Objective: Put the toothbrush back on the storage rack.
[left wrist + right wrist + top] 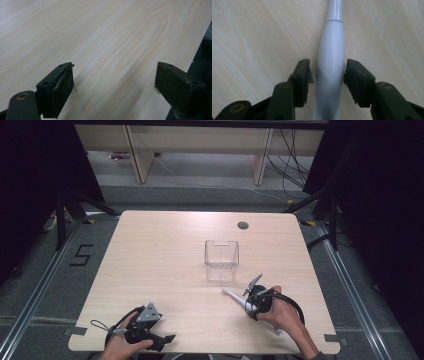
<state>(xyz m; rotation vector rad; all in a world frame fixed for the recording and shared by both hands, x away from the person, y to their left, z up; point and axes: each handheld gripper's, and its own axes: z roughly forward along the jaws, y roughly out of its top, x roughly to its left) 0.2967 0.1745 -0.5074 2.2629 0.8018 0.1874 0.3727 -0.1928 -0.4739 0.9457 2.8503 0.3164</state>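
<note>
A white, rounded handle-shaped object (330,62) lies on the light wooden table (165,250), its thin tip (226,291) pointing toward a clear plastic box (221,260) that stands upright mid-table. My right gripper (327,72) straddles the handle, jaws close on either side with a thin gap at the left jaw; in the high view this right gripper (251,303) sits at the front right. My left gripper (161,340) rests at the front left edge. Its jaws are wide apart over bare wood, nothing between them in the left gripper view (115,80).
A round cable hole (243,225) sits near the table's far edge. The front table edge (197,50) runs close to the left gripper's right jaw. Floor rails, dark stands and cables surround the table.
</note>
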